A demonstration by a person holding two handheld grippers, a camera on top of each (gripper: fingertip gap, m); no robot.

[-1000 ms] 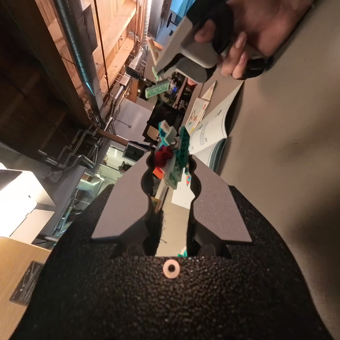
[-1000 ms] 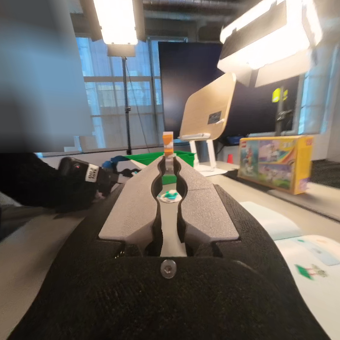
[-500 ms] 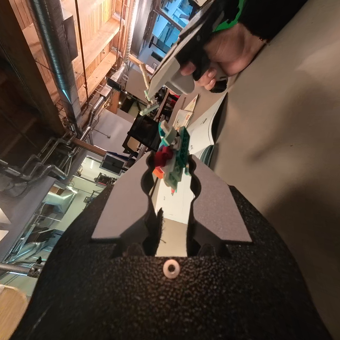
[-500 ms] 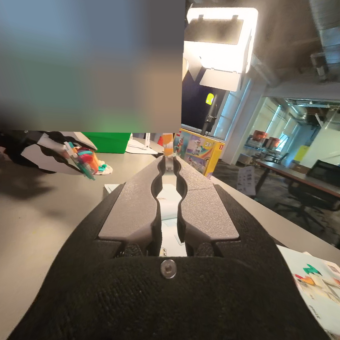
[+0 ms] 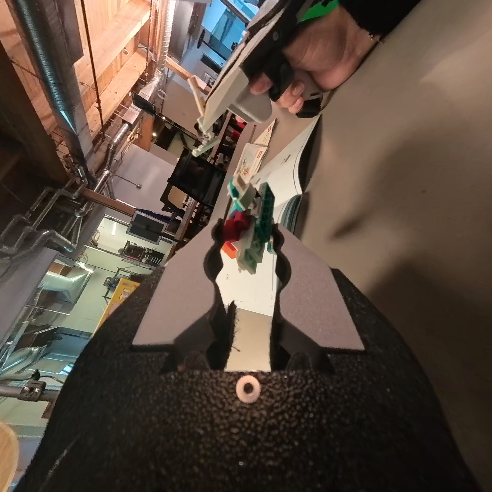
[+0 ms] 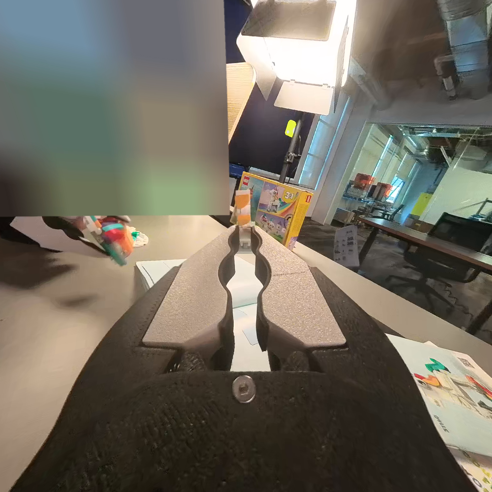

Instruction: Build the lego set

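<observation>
1. Left wrist view: my left gripper [image 5: 246,234] pinches the multicoloured lego assembly [image 5: 249,221] at its fingertips, above the table [image 5: 399,213].
2. My right gripper [image 6: 243,234] is nearly closed on an orange-and-white lego piece [image 6: 242,210].
3. Instruction booklet [image 6: 458,394] lies below; the yellow lego box [image 6: 277,210] stands behind.
</observation>
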